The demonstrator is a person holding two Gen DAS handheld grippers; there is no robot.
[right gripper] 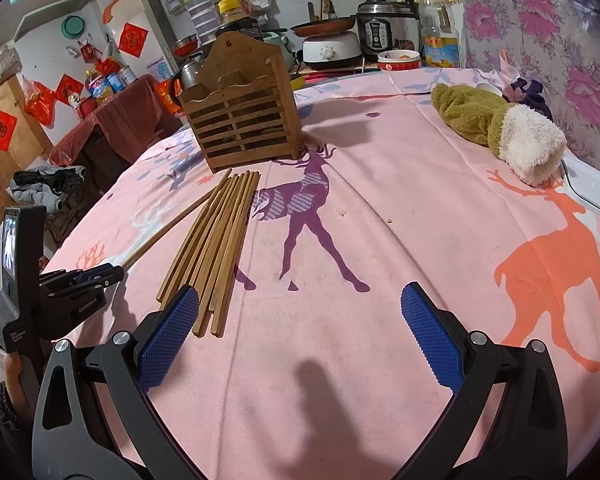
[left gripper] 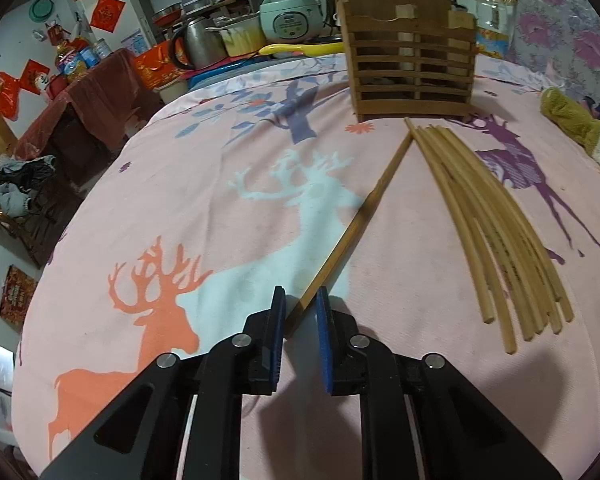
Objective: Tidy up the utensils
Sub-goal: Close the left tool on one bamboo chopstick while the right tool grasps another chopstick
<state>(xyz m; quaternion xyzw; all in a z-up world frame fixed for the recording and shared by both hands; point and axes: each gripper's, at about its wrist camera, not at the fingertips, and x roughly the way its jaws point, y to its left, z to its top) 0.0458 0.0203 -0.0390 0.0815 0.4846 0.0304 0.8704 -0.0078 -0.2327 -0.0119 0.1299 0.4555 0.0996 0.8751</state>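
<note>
A single wooden chopstick (left gripper: 364,216) lies slantwise on the deer-print cloth (left gripper: 220,208) covering the counter, its near end caught between the blue pads of the left gripper (left gripper: 300,312), whose jaws are drawn in close on the stick. The rest of the chopsticks (right gripper: 216,240) lie as a loose fan just beside it, their far tips pointing at the slatted wooden utensil holder (right gripper: 240,120), which stands upright a little beyond them. The right gripper (right gripper: 300,344) hangs over bare cloth near the bundle's near ends, jaws wide apart and holding nothing.

By its look the stick is light, stiff and smooth, so it should lift with little effort but may pivot or slip in a grip taken so near one end; a hold further toward the middle would likely steady it. Being thin, it could also roll off the pads if the jaws close unevenly. The soft cloth gives underneath, which probably helps the pads get under and around the wood. A green-and-white plush item (right gripper: 500,132) lies well apart to the right.
</note>
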